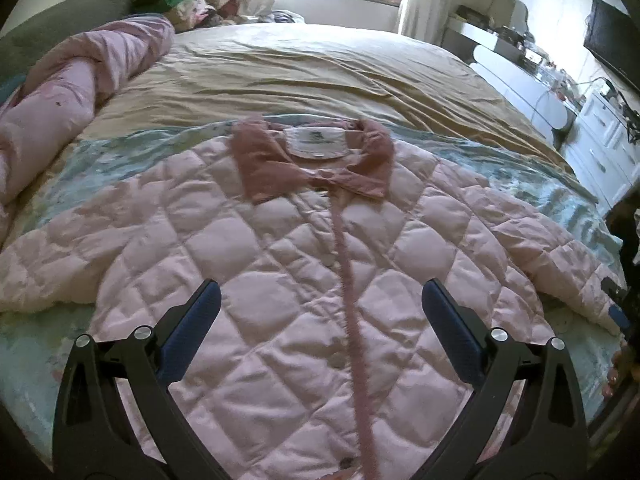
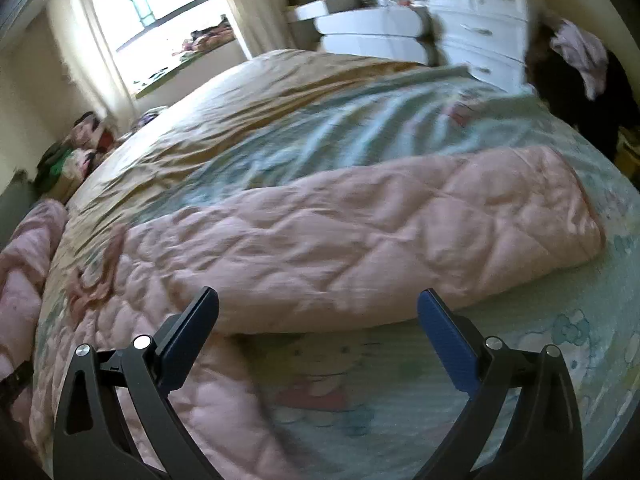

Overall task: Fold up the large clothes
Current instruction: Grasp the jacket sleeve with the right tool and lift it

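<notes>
A pale pink quilted jacket (image 1: 280, 248) lies face up and spread flat on the bed, with a darker pink collar (image 1: 260, 160) and a white label at the far end. My left gripper (image 1: 320, 300) is open and empty, hovering over the jacket's front just left of its pink placket. In the right wrist view the jacket's right sleeve (image 2: 400, 232) stretches out to the right across the sheet. My right gripper (image 2: 318, 308) is open and empty, just in front of the sleeve's lower edge. That view is blurred.
The bed has a tan cover (image 1: 320, 72) at the far half and a pale blue cartoon-print sheet (image 2: 400, 392) nearer. A rolled pink duvet (image 1: 68, 112) lies along the left. White drawers (image 2: 480, 20) and a dark TV (image 1: 612, 40) stand right of the bed.
</notes>
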Tool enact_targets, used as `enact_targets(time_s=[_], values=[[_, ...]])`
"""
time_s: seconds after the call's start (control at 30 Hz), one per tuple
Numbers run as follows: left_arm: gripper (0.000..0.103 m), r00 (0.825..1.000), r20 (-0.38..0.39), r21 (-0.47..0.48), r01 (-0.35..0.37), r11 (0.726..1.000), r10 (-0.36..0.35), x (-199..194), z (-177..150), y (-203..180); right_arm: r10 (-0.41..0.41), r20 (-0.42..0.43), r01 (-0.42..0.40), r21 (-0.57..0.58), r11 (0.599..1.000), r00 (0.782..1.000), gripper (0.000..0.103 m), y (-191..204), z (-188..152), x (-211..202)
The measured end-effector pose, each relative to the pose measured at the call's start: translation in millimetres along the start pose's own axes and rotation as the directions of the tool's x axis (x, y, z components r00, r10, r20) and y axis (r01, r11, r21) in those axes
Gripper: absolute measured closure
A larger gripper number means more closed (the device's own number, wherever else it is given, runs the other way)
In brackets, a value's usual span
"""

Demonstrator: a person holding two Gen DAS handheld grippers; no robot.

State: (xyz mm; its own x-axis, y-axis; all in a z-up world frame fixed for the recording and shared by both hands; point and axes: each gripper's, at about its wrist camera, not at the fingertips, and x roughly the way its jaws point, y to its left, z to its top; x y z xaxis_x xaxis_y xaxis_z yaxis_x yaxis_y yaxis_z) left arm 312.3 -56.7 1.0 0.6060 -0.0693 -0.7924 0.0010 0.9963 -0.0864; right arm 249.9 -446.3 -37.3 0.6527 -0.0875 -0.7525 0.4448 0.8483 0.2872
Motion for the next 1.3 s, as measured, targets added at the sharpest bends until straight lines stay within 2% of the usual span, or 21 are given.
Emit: enact_targets(time_s=[0.13, 0.27, 0.37, 0.53, 0.67, 0.83, 0.9, 0.93, 0.97, 1.0, 1.03, 1.07, 1.2, 1.23, 1.3], values=[[0.009, 1.0, -0.009, 0.012, 0.027, 1.0, -0.027, 14.4, 3.8, -16.3, -0.032, -0.017, 0.033, 0.069, 0.997, 0.999, 0.004, -32.3, -1.1, 8.0], [0.009, 0.998, -0.026, 0.064, 0.058, 0.996, -0.057, 27.7, 0.7, -36.0, -0.045, -0.04, 0.05, 0.158, 0.986, 0.998, 0.004, -62.2, -1.1, 15.4], [0.009, 0.998, -0.051, 0.088, 0.051, 0.995, -0.047, 39.1, -7.1, -45.5, -0.056, -0.069, 0.07, 0.222, 0.972, 0.996, 0.004, -84.6, -1.5, 25.2], [0.009, 0.996, -0.058, 0.019, 0.065, 0.998, -0.064, 50.5, -12.1, -34.7, -0.008, -0.113, 0.045, 0.327, 0.944, 0.994, 0.004, -116.3, -3.3, 48.3], [0.009, 0.998, -0.053, 0.01, 0.037, 0.999, -0.037, 52.2, -13.7, -23.4, 0.004, -0.083, 0.028, 0.381, 0.924, 0.997, 0.004, -125.8, 2.3, 53.2], [0.009, 0.999, -0.046, -0.023, 0.021, 1.0, -0.022, 51.3, -11.1, -5.4, 0.061, -0.023, -0.037, 0.563, 0.826, 0.998, 0.004, -157.6, 17.8, 65.2], [0.009, 0.999, -0.044, -0.04, 0.024, 0.999, -0.026, 49.2, -8.9, 1.1, 0.073, 0.0, -0.059, 0.588, 0.807, 0.997, 0.004, -164.4, 25.3, 67.6], [0.009, 0.999, -0.041, -0.044, 0.027, 0.999, -0.028, 47.1, -7.9, 4.0, 0.072, 0.016, -0.067, 0.601, 0.796, 0.997, 0.008, -167.8, 28.0, 68.3], [0.009, 0.999, -0.038, -0.043, 0.027, 0.999, -0.029, 45.6, -6.8, 5.8, 0.057, 0.043, -0.071, 0.617, 0.783, 0.997, 0.022, -171.7, 30.0, 67.5], [0.009, 0.999, -0.03, -0.041, 0.022, 0.999, -0.023, 42.5, -5.2, 9.3, 0.028, 0.071, -0.067, 0.643, 0.763, 0.997, 0.032, -176.9, 30.0, 66.2], [0.009, 1.0, -0.026, -0.038, 0.011, 0.999, -0.012, 39.8, -3.5, 13.0, 0.003, 0.094, -0.066, 0.671, 0.738, 0.996, 0.05, -182.8, 29.1, 66.5], [0.009, 1.0, -0.022, -0.038, -0.003, 0.999, 0.002, 37.0, -1.9, 17.3, -0.004, 0.105, -0.069, 0.682, 0.728, 0.994, 0.061, -186.6, 29.5, 67.8], [0.009, 1.0, 0.001, -0.053, -0.025, 0.998, 0.026, 23.5, 2.6, 39.3, 0.042, 0.12, -0.11, 0.631, 0.768, 0.992, 0.079, -181.0, 42.2, 69.0], [0.009, 0.999, 0.011, -0.052, -0.035, 0.998, 0.035, 19.7, 4.0, 45.1, 0.062, 0.143, -0.136, 0.594, 0.793, 0.988, 0.082, -173.2, 48.8, 62.7], [0.009, 0.997, 0.032, -0.06, -0.066, 0.996, 0.068, 13.1, 8.6, 59.8, 0.05, 0.18, -0.137, 0.514, 0.847, 0.982, 0.084, -154.5, 60.7, 48.0]])
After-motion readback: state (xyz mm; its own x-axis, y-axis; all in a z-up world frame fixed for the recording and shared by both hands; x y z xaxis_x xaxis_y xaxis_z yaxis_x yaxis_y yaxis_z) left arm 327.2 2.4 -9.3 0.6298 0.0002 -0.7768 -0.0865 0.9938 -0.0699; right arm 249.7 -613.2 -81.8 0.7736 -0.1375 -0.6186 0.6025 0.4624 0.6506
